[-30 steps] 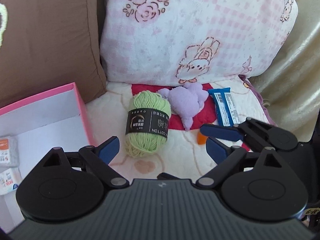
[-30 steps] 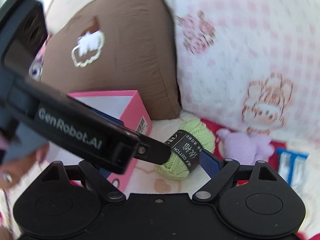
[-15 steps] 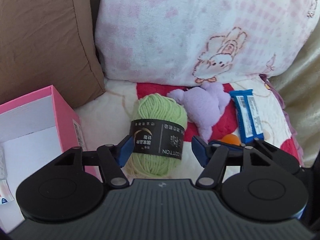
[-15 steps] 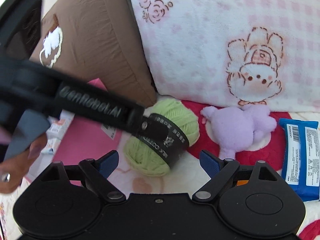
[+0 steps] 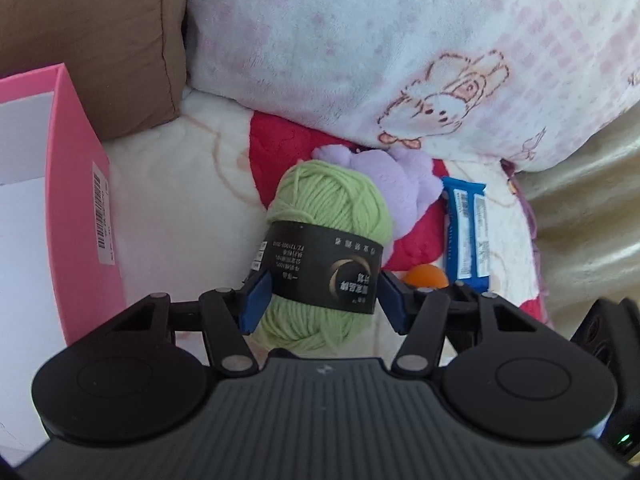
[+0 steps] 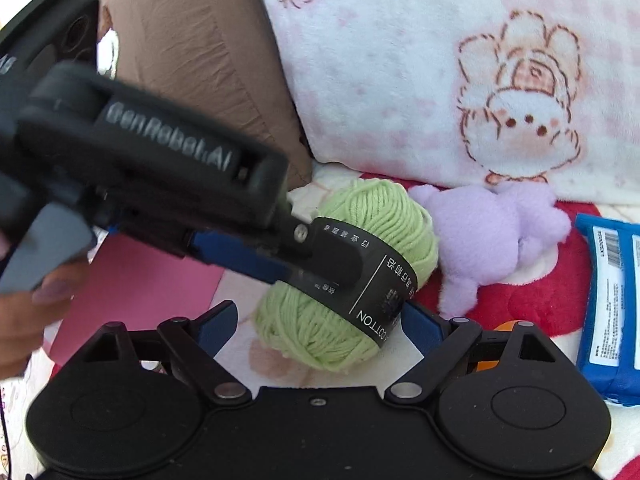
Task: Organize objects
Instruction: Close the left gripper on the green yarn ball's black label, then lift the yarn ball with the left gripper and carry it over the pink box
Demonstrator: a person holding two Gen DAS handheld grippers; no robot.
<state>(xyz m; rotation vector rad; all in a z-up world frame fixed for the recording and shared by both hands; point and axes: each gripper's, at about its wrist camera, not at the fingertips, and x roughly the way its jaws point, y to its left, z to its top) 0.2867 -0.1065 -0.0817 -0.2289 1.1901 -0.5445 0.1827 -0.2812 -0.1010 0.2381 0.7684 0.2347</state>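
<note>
Left tongs (image 5: 322, 294) closing onto yarn ball (image 5: 328, 216) mid-frame, pads at its label for boxing; right tongs (image 6: 316, 326) staying apart

Orange object (image 5: 425, 277) mostly hidden behind left gripper's finger, identity unclear. Purple plush (image 5: 404, 188) half covered by yarn ball (image 5: 328, 204). Pink box (image 5: 76, 208) cut by frame edge. Snack wrapper (image 6: 612, 304) print unreadable.
</note>
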